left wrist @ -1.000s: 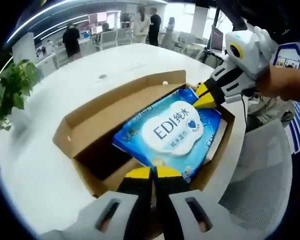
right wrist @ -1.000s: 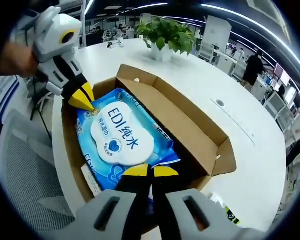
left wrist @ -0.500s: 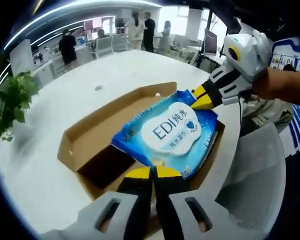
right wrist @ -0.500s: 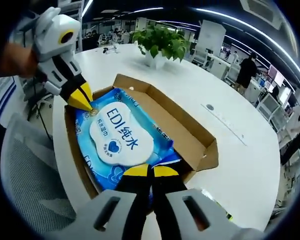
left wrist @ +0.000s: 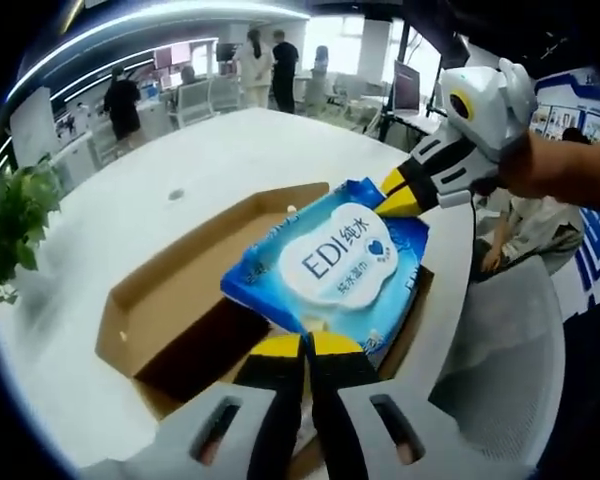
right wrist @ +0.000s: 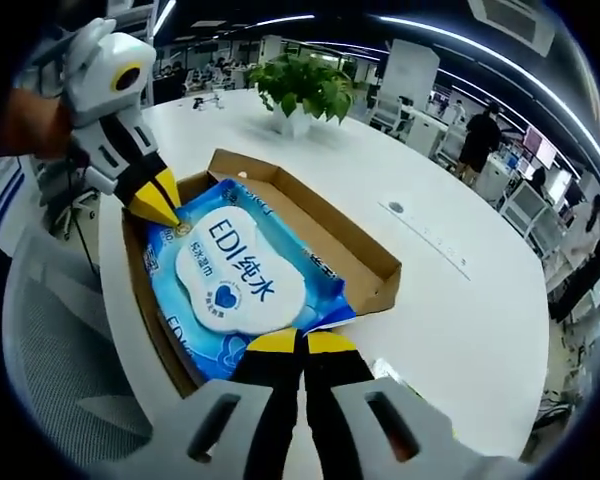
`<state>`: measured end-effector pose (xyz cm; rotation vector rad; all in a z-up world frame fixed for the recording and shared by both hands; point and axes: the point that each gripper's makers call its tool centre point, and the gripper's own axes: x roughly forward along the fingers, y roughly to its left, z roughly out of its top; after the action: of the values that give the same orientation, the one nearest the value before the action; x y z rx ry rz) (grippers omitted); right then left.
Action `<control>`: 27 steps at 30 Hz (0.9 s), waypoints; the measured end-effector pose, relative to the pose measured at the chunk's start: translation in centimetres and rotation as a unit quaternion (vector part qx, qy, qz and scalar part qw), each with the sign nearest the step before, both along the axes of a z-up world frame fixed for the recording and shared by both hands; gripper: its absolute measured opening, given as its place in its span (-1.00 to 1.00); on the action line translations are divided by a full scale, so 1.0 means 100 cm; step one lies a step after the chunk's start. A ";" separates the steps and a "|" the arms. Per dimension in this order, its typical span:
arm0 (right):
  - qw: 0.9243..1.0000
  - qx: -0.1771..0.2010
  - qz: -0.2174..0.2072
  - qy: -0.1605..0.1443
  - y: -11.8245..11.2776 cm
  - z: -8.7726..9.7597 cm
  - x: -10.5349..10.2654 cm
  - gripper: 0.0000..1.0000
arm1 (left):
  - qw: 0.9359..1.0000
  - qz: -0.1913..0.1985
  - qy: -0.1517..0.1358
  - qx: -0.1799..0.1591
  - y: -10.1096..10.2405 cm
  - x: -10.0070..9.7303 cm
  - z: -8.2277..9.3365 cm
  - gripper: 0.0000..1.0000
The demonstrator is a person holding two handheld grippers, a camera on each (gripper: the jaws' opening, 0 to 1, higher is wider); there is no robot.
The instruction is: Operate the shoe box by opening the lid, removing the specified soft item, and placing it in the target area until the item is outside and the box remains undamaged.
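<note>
- At the far left of the left gripper view a potted plant [left wrist: 15, 225] stands on the white table [left wrist: 100, 240], well apart from the box.
- The open cardboard shoe box [left wrist: 170, 300] lies on that table with its flap folded out flat; the dark inside shows at its near corner.
- The blue wipes pack [left wrist: 335, 265], white label printed "EDI", is held up over the box, tilted, its lower layers showing beneath its right edge.
- The left gripper [left wrist: 305, 345] has its yellow-tipped jaws closed together on the near edge of the pack.
- To the right, the right gripper [left wrist: 395, 193] comes in with a hand behind it, its yellow tips pinching the pack's far corner. A grey chair [left wrist: 510, 370] sits below it.
- In the right gripper view the left gripper [right wrist: 160, 205] enters from the left, tips clamped on the pack's far corner.
- The wipes pack [right wrist: 235, 275] sits above the shoe box [right wrist: 365, 275], covering most of its opening; one long wall and a corner flap stay visible on the right.
- The right gripper [right wrist: 300, 345] grips the pack's near edge, jaws pressed shut on it.
- The plant [right wrist: 300, 90] stands on the table [right wrist: 450, 300] beyond the box.
- People stand among desks in the background of the office.
</note>
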<state>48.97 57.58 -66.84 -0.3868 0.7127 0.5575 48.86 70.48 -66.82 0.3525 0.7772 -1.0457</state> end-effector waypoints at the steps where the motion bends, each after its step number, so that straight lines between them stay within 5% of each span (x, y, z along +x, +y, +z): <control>1: 1.000 0.000 -0.002 -0.001 -0.003 0.000 -0.001 -1.00 | 1.000 -0.001 0.000 0.000 -0.002 0.000 -0.001 -1.00; 27: 0.997 -0.007 -0.081 -0.001 -0.099 0.000 -0.029 -1.00 | 0.997 -0.078 0.009 -0.010 -0.099 -0.022 -0.002 -1.00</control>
<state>46.03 47.64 -66.81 -0.3383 0.7387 0.3982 46.67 60.58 -67.02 0.3919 0.7645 -1.2031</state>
